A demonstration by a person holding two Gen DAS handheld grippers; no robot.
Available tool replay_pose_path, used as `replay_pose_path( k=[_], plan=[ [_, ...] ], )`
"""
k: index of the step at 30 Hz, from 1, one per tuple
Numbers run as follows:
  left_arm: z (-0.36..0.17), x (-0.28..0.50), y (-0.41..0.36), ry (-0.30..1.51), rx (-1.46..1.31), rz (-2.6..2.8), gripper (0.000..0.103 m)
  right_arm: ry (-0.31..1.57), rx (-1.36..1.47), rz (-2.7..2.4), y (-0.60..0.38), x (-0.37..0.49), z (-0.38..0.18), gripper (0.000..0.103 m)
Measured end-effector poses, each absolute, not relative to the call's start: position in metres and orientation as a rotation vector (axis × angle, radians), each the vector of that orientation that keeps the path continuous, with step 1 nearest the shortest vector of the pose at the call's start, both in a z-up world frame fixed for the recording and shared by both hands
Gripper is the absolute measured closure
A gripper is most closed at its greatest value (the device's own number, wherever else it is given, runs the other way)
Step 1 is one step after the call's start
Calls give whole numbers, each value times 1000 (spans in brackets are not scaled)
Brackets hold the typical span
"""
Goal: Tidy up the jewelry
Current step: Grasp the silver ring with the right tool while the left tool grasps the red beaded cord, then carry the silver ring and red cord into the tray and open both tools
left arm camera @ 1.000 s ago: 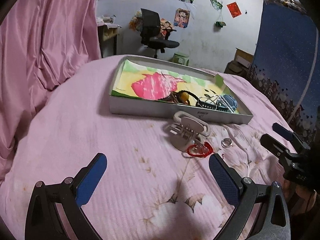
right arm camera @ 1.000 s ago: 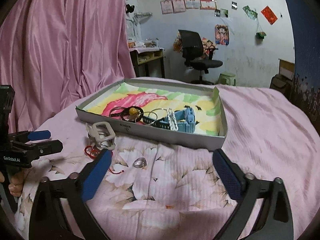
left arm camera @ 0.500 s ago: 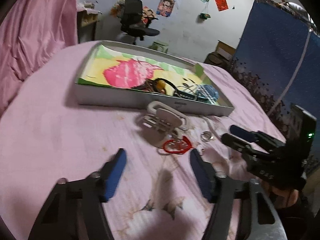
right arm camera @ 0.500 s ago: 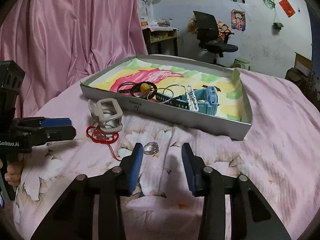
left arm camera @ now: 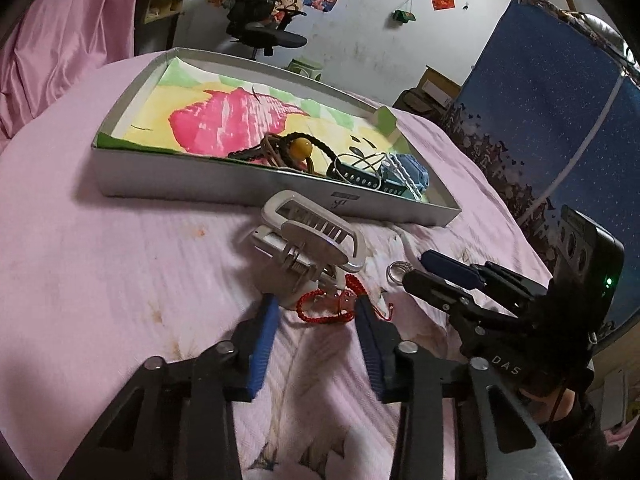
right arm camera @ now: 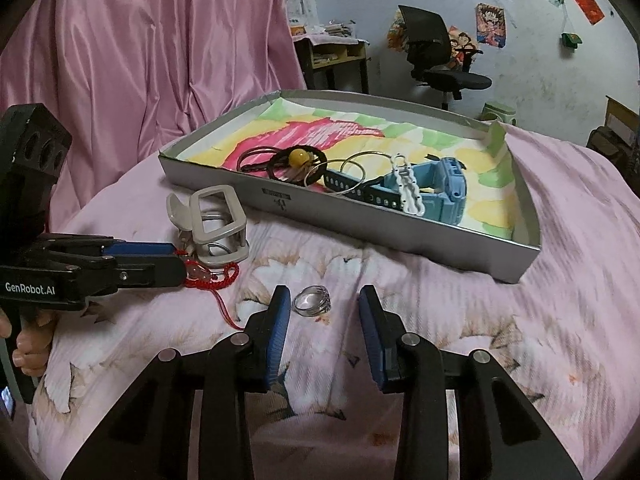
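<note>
Room dim, light flat and cool; you get no clear source, no hard glare. Soft shadow lies under near wall of tray (left arm camera: 224, 188) and beneath your left gripper (left arm camera: 316, 304). Strong fisheye bend: tray edges curve, black vignette fills corners of both views. Pink bedsheet (right arm camera: 500, 320) near your right gripper (right arm camera: 324, 300) looks smeared, slight motion blur. Ring (right arm camera: 312, 300) between its fingers reads soft, faint sheen on metal. Far wall posters ahead stay grainy, detail lost.
</note>
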State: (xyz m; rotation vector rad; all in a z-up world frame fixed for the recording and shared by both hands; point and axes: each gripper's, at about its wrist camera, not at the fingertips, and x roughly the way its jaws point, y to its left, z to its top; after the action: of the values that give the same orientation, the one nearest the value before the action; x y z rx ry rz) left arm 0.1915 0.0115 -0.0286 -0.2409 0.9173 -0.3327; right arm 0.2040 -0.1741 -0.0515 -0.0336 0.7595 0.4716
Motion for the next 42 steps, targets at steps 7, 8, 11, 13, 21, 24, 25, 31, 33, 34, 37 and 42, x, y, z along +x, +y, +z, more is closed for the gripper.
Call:
replay_pose_path(
  k=[7, 8, 11, 13, 21, 24, 25, 31, 33, 34, 37, 42],
  plan=[
    [-33, 190, 17, 919, -276, -336, 89, 779, -42, 476, -171, 207, -55, 71],
    [-34, 191, 17, 920, -279, -336, 95, 788, -44, 476, -170, 208, -56, 71],
    [-35, 190, 18, 919, -293, -344, 96, 801, -40, 477, -170, 210, -59, 71],
    [-34, 188, 19, 913, -299, -352, 97, 800, -41, 478, -170, 210, -59, 73],
    [-29, 176, 15, 859, -284, -389, 98, 782, -58, 493, -168, 207, -58, 85],
    [-23, 171, 13, 826, -269, -394, 98, 763, -49, 492, -170, 205, -55, 85],
    [-20, 169, 13, 812, -264, -393, 98, 753, -43, 492, -172, 204, -53, 85],
    [3, 158, 8, 724, -225, -409, 98, 665, -5, 478, -180, 196, -38, 85],
    [11, 157, 8, 698, -227, -410, 98, 617, 10, 468, -183, 193, -31, 85],
    [16, 158, 8, 682, -231, -411, 98, 597, 16, 464, -184, 192, -28, 85],
    [27, 162, 8, 634, -240, -401, 98, 542, 28, 453, -187, 190, -21, 85],
    [42, 170, 13, 581, -250, -379, 98, 478, 55, 436, -192, 189, -13, 85]
  ],
)
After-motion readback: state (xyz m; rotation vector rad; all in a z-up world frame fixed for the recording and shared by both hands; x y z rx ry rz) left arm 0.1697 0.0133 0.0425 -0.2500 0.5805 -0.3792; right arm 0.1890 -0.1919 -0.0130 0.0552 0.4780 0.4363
